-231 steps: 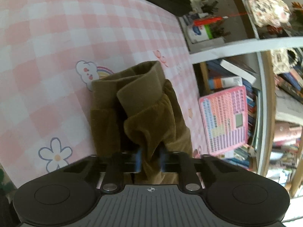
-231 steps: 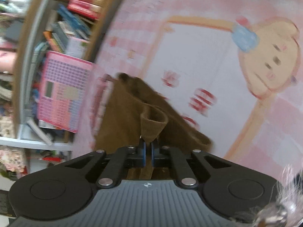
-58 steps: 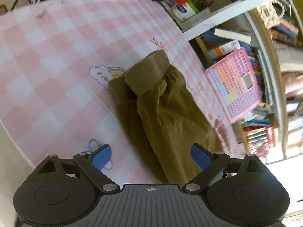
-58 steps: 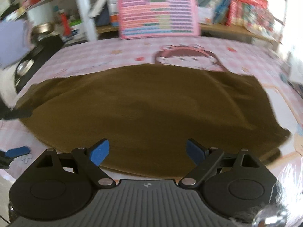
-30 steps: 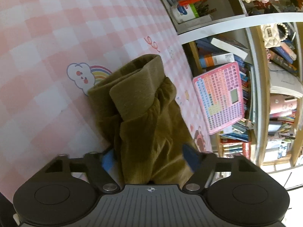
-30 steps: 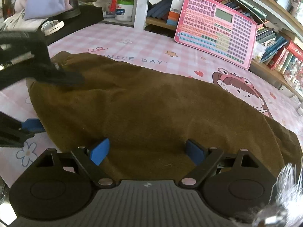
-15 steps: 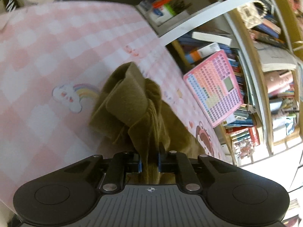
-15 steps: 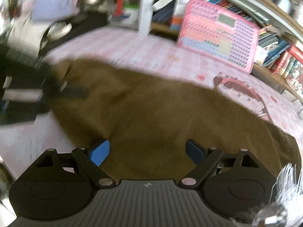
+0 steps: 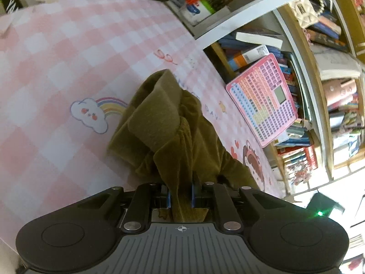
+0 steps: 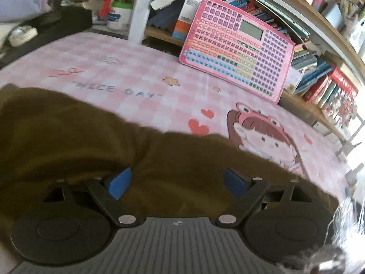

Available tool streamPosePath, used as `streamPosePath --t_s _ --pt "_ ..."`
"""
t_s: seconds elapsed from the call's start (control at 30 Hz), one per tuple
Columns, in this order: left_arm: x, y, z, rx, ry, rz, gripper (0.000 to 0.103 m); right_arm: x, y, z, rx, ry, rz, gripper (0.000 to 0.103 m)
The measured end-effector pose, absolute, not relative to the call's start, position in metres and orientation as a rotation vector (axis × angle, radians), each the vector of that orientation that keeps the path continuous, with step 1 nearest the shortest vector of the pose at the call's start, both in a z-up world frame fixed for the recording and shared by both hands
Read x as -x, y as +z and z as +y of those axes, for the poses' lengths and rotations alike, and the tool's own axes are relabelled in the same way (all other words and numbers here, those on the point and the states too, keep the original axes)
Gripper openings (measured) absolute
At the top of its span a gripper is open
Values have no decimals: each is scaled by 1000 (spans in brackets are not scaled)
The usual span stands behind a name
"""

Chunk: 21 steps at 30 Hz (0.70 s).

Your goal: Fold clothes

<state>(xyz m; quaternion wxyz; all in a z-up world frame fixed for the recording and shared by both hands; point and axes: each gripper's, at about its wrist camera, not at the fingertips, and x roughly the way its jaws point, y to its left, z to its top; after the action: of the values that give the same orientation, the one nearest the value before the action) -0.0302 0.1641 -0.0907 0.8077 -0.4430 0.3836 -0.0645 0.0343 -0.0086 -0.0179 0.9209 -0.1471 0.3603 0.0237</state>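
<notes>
While the left tongs pinch a bunched fold of the olive-brown garment between their blue pads, having just clamped down on it and eased a touch, the cloth rises from the pads in a crumpled ridge. It looks like soft, velvety fabric, gathered in fine vertical ribs, with a broad flat band turned over at the end. From the right wrist, the right tongs are spread wide with nothing gripped, both blue pads hovering over the brown cloth, which fills the near half of that view in a slightly blurred sweep. The garment lies on the bench, which is covered in a pink-and-white checked cloth. Printed just beside the band is a cloud with a rainbow. Past the garment's far edge the print reads "NICE DAY", with a star, red hearts and a cartoon girl in a frog hat near it. Farther back, a pink toy keyboard panel leans against a bookshelf packed with books; its key labels are too small to read.
</notes>
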Motion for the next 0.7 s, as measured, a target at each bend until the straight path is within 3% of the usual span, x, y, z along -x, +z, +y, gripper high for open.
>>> streamPosePath --t_s 0.2,0.3,0.5,0.7 --pt "27 -102 168 1008 -107 853 22 24 -13 1 288 117 814 88" --pt "26 -105 168 1026 -88 856 19 40 -15 4 293 127 802 88" --pt "27 -72 148 862 -154 790 13 42 -19 2 303 158 766 92" --pt "28 -25 101 524 -250 717 13 45 -7 -32 136 218 771 89"
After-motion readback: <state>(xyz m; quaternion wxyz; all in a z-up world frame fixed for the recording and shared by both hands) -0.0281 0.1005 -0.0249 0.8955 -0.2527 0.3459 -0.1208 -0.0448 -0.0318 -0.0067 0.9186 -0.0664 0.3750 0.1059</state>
